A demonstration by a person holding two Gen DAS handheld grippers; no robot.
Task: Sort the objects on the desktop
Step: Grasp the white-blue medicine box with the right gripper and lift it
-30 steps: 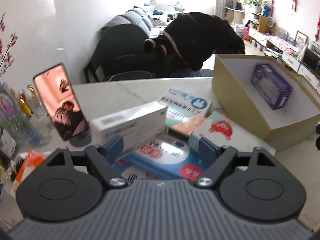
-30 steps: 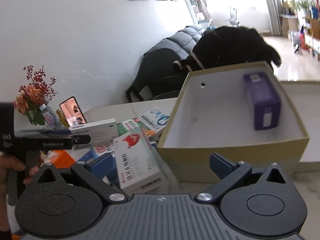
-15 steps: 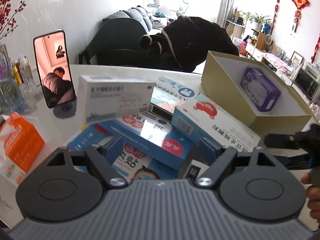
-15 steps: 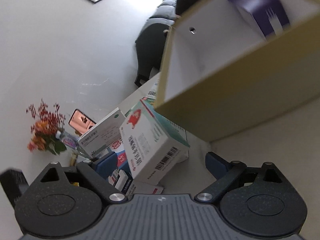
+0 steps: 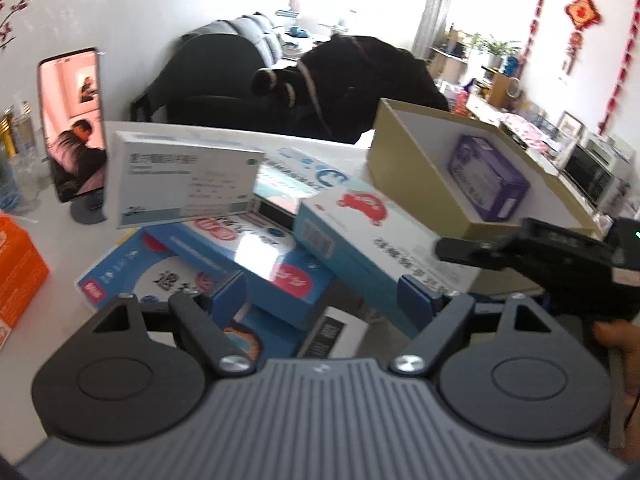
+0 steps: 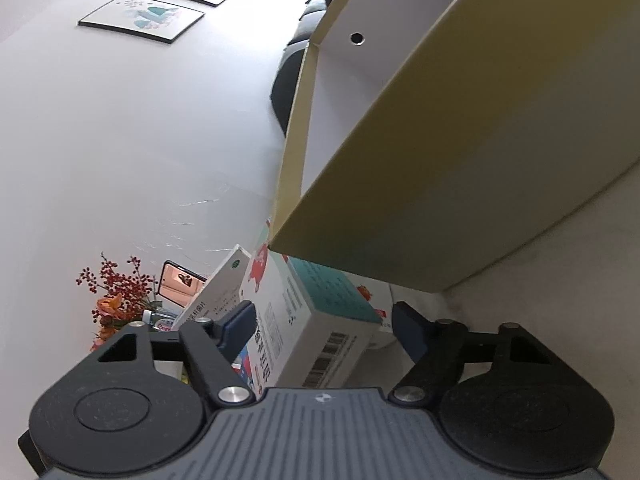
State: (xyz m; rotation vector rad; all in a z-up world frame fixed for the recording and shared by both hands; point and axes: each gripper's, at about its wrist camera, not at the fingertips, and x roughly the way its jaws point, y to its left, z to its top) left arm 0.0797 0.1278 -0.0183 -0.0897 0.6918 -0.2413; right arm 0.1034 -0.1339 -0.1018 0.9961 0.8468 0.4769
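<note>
Inside tan box (image 5: 408, 148): one purple box (image 5: 486, 178)

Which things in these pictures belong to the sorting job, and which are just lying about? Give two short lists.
Job in hand:
- white box with red cartoon
- white and green box
- blue boxes
- cardboard box
- purple box already inside it
- left gripper and right gripper, jaws open

Lying about:
- phone on stand
- flowers
- dark coat
- wall pictures
</note>
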